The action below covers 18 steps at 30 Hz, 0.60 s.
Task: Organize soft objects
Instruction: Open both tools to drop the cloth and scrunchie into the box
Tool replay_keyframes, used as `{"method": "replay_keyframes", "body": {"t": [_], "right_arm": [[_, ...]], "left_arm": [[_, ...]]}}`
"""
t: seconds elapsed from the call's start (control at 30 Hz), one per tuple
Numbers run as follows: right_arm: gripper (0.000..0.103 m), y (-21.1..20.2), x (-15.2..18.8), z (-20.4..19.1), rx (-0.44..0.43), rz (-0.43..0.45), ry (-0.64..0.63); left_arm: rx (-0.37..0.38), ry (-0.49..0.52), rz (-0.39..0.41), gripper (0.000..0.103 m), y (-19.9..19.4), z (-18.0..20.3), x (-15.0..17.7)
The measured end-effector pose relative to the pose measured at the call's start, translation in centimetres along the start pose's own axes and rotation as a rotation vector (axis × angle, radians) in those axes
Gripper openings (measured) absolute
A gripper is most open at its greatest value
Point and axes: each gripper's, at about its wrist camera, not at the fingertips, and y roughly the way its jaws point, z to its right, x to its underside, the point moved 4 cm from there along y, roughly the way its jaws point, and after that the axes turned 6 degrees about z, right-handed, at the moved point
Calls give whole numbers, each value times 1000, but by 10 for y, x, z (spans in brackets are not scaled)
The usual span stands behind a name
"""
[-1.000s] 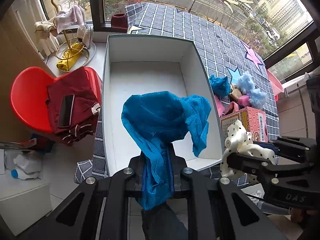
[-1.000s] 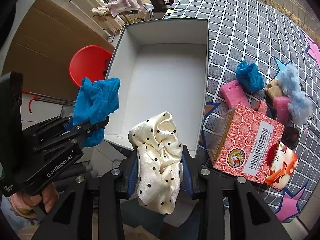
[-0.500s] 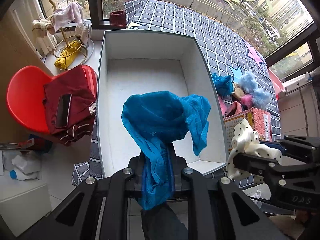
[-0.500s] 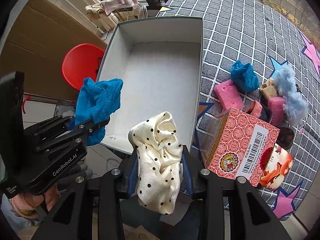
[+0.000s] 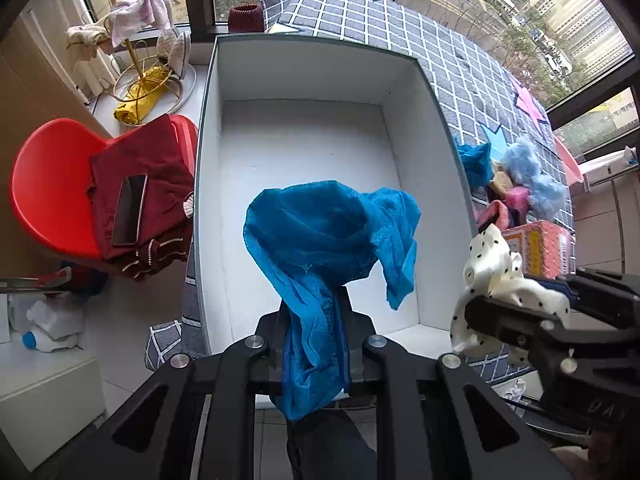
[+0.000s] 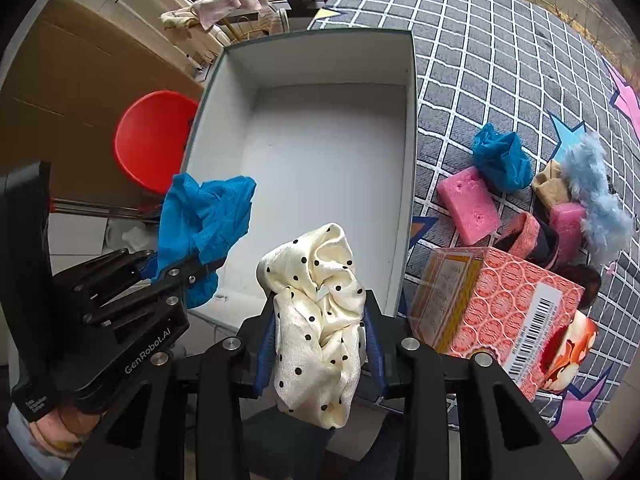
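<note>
My left gripper (image 5: 315, 308) is shut on a blue cloth (image 5: 332, 240) and holds it above the near end of an open white box (image 5: 304, 152). The cloth also shows in the right wrist view (image 6: 204, 216). My right gripper (image 6: 320, 304) is shut on a cream polka-dot scrunchie (image 6: 316, 304), held over the box's near right corner (image 6: 400, 280). The scrunchie shows in the left wrist view (image 5: 496, 268). The box (image 6: 320, 152) holds nothing.
On the checked cloth right of the box lie another blue cloth (image 6: 500, 156), pink sponges (image 6: 466, 204), a light-blue fluffy item (image 6: 596, 204) and a pink patterned carton (image 6: 504, 308). A red chair (image 5: 52, 184) with dark-red clothes and a phone stands left of the box.
Both grippers have moved forward towards the box with their cloths still held; the box now looks larger and nearer in both views.
</note>
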Motion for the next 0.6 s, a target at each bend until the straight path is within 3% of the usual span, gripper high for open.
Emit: {"method": "replay_keyframes", "body": {"t": [0.37,0.53,0.6], "right_arm": [[39,12,2,2,1,-34,10],[39,12,1,1,-2,-29,6],[39,12,2,1,-3,-29,5]], "left_arm": [[-13,20,-55,19,14,5,11],[-14,25,-53,27,12,7,12],[-14,25,-49,38,11,7,12]]}}
